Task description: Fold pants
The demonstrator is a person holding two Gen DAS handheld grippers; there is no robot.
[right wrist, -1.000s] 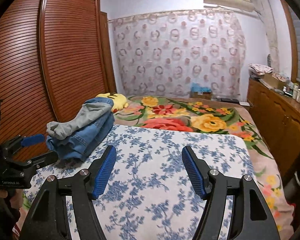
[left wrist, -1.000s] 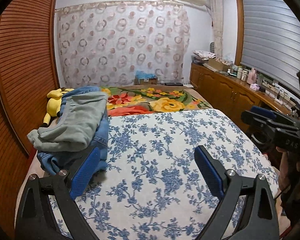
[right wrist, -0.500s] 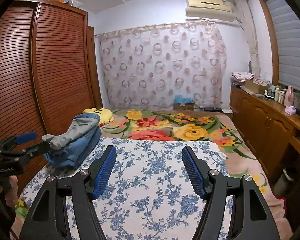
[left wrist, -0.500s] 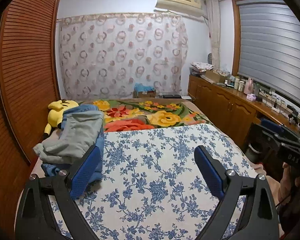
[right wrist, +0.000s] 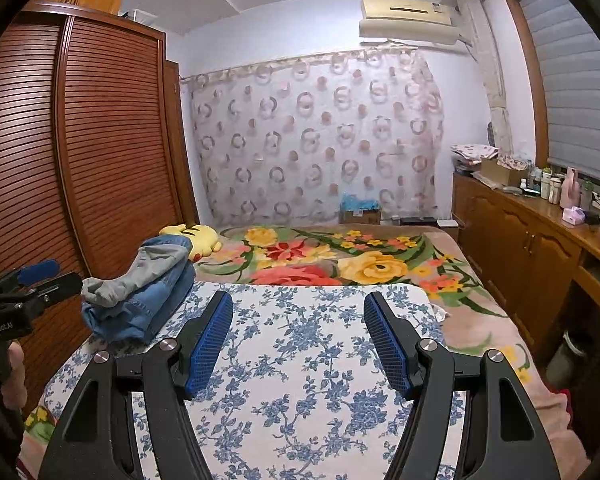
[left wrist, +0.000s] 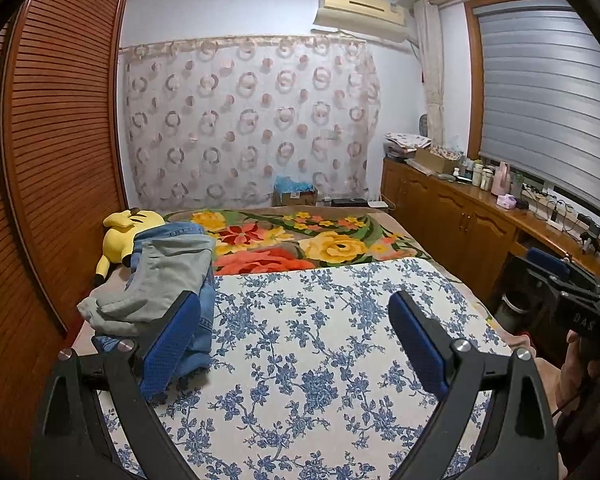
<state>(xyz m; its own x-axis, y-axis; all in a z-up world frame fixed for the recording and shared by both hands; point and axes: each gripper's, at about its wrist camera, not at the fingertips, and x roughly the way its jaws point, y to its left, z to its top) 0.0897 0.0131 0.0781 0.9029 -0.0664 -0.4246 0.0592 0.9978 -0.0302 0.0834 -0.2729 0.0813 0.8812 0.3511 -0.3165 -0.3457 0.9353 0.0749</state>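
At ten o'clock from your left tongs [left wrist: 294, 344], the pants [left wrist: 168, 280] lay heaped on the bed [left wrist: 300, 360], a grey pair over jeans, both already folded by the look of it. Your left tongs hung wide open and empty, their left pad in line with the heap. Your right tongs [right wrist: 298, 342] gaped just as wide, holding nothing, the heap at ten o'clock. A careless sweep leftward could topple that stack toward the wardrobe [left wrist: 48, 160] at nine o'clock.
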